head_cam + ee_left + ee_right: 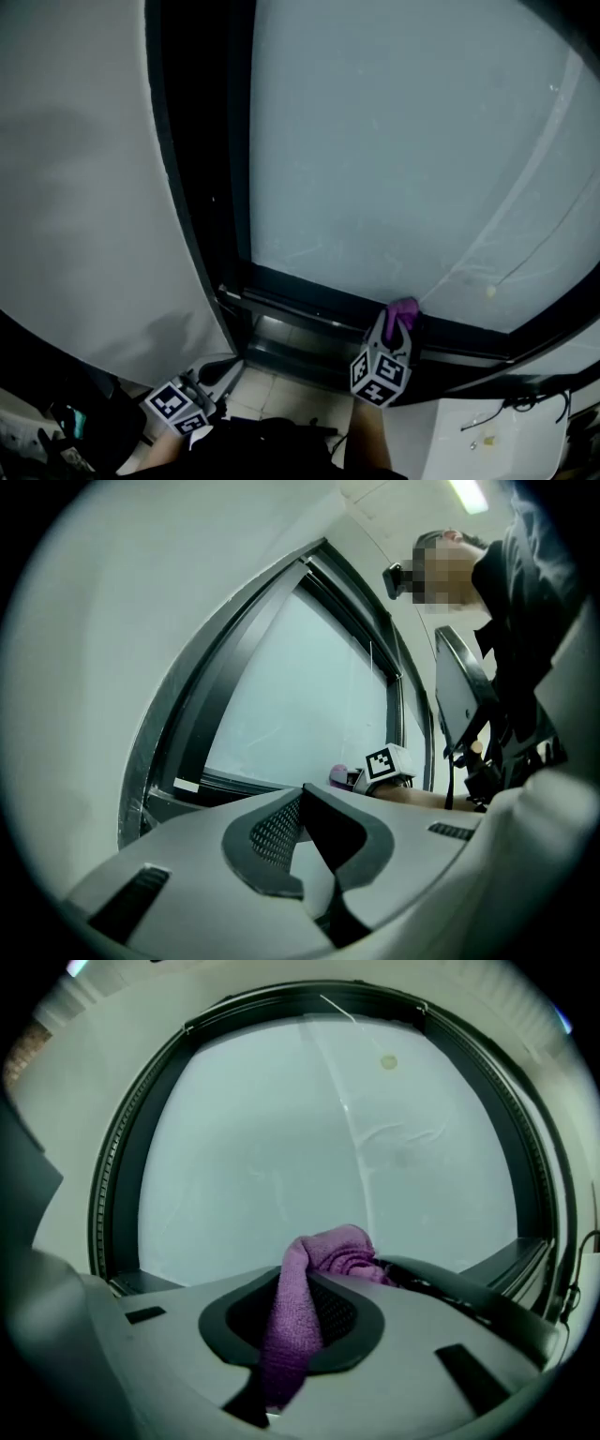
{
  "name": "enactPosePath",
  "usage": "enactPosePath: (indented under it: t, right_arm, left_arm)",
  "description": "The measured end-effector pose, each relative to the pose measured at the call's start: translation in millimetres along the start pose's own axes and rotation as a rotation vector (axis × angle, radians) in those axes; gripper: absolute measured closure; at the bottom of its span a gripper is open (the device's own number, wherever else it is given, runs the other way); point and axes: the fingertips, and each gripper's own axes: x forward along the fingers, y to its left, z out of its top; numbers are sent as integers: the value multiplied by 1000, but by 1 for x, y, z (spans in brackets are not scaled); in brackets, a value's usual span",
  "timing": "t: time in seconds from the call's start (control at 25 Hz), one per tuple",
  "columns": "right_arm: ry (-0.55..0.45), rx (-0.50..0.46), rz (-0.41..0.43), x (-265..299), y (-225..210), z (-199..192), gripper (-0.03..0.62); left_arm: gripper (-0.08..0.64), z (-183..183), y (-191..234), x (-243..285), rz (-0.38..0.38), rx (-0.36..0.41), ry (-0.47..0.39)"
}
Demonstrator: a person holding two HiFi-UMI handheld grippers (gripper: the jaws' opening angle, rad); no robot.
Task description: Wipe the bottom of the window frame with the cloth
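Observation:
A purple cloth (309,1283) is clamped in my right gripper (305,1274), bunched over its tips. In the head view the right gripper (398,323) holds the cloth (404,310) against the dark bottom rail of the window frame (309,295), below the frosted pane (394,141). My left gripper (211,375) hangs low at the left, away from the frame. Its jaws (305,803) meet with nothing between them. From the left gripper view I see the right gripper's marker cube (387,762) and the cloth (339,775) at the rail.
A pale wall (84,187) stands left of the dark frame upright (187,187). A white ledge (497,431) with a cable lies at the lower right. Tiled floor (281,384) shows below the frame. A person's arm (422,799) and dark clothing fill the right of the left gripper view.

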Motion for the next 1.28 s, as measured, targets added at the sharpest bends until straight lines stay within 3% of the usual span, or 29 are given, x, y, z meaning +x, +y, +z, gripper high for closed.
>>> enactPosePath:
  t: [0.16, 0.32, 0.48, 0.68, 0.92, 1.28]
  right_arm:
    - [93, 63, 75, 12, 2, -4, 528]
    - [212, -1, 179, 21, 21, -19, 528]
    - [244, -53, 204, 22, 23, -23, 528]
    - [326, -204, 272, 28, 33, -28, 527]
    - [352, -273, 316, 27, 43, -31, 528]
    - [374, -372, 480, 28, 74, -33, 528]
  left_arm:
    - [558, 4, -1, 3, -3, -5, -14]
    - [558, 5, -1, 6, -1, -6, -24]
    - [558, 4, -3, 6, 0, 0, -19]
    - [558, 5, 5, 3, 35, 11, -32]
    - [557, 12, 11, -3, 60, 34, -41]
    - [558, 18, 14, 7, 149, 55, -58]
